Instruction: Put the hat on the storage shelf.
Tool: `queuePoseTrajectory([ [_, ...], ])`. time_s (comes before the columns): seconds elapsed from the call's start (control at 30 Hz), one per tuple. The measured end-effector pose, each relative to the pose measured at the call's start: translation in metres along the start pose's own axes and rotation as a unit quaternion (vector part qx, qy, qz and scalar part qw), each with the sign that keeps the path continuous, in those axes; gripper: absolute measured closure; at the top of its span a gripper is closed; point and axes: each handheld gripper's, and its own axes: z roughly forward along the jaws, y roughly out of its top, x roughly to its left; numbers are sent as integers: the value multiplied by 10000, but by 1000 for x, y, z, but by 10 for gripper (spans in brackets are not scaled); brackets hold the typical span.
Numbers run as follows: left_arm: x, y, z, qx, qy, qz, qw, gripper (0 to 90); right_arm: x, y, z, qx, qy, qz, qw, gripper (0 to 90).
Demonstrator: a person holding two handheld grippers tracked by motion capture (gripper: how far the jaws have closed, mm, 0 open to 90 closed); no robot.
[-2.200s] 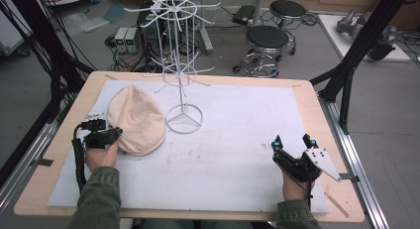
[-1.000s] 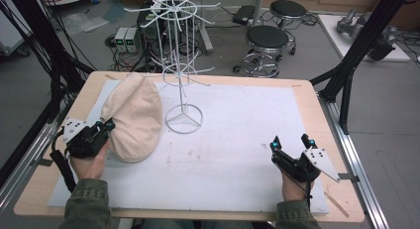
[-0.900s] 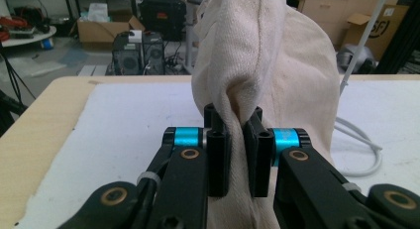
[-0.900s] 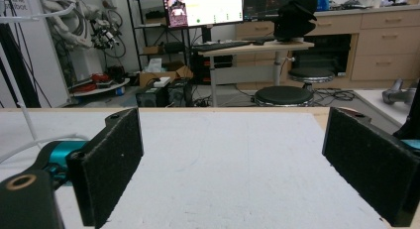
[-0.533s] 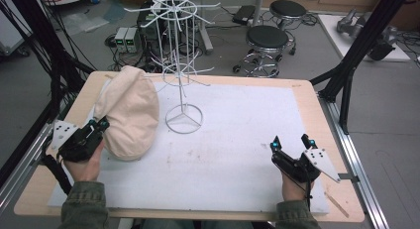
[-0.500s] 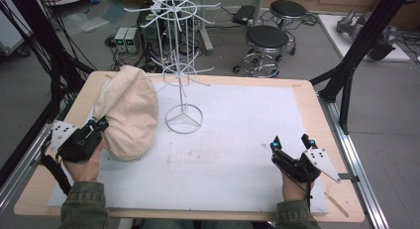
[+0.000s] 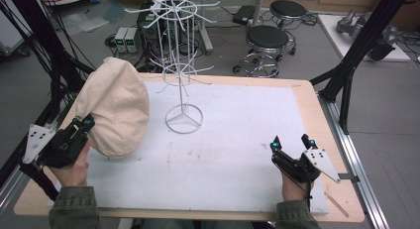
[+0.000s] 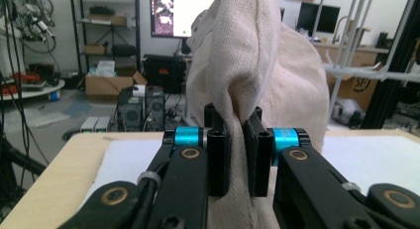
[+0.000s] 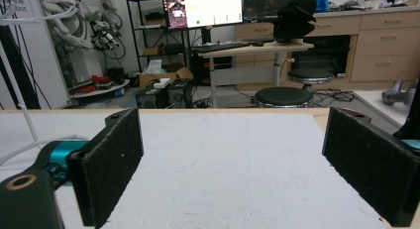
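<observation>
The tabletop (image 7: 317, 97) is a pale wooden board, and a white mat (image 7: 237, 135) covers nearly all of it — only a thin wood margin shows around the edges. On the mat, toward the far left, stands a white wire rack (image 7: 183, 65) on a ring-shaped base — its thin stem upright, with wire arms spreading out above.

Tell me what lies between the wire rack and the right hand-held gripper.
Nothing: in the high view, only bare white mat lies between the rack and the right hand-held gripper.
</observation>
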Motion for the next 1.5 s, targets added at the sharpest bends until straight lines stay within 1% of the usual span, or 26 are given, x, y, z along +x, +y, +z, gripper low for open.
queuePoseTrajectory([
  [0.13, -2, 7, -6, -181, -90, 76, 9998, 824, 0, 0, 0, -1, -5, -1, 10000, 79],
  [0.3, -7, 17, -10, -419, -185, 104, 9989, 824, 0, 0, 0, 0, -8, -8, 10000, 79],
  [0.43, -11, 24, -15, -618, -289, 129, 9976, 823, 0, 0, 0, 9, -16, 8, 10000, 79],
  [0.53, -13, 29, -18, -756, -363, 91, 9964, 823, 0, 0, 0, 7, -13, 17, 10000, 79],
  [0.57, -14, 31, -20, -805, -397, 116, 9959, 824, 0, 0, 0, 7, -12, 19, 10000, 79],
  [0.7, -14, 38, -24, -982, -516, 92, 9938, 824, 0, 0, 0, 9, -13, 11, 10000, 79],
  [0.8, -14, 44, -25, -1054, -592, 93, 9926, 824, 0, 0, 0, 10, -14, 12, 10000, 79],
  [0.9, -15, 49, -25, -1175, -649, 130, 9909, 824, 0, 0, 0, 12, -12, 2, 10000, 79],
  [1.1, -13, 56, -25, -1377, -743, 65, 9877, 823, 0, 0, 0, 28, -5, 13, 10000, 79],
  [1.23, -10, 59, -24, -1499, -867, -78, 9849, 823, 0, 0, 1, 35, 8, -11, 10000, 79],
  [1.27, -9, 60, -24, -1512, -884, -92, 9845, 823, 0, 0, 1, 34, 7, -11, 10000, 79],
  [1.43, -11, 67, -21, -1631, -982, -88, 9817, 823, -1, 0, 1, 31, 11, -14, 10000, 79],
  [1.5, -13, 69, -19, -1664, -1056, -83, 9804, 823, -1, 0, 1, 31, 2, -17, 10000, 79],
])
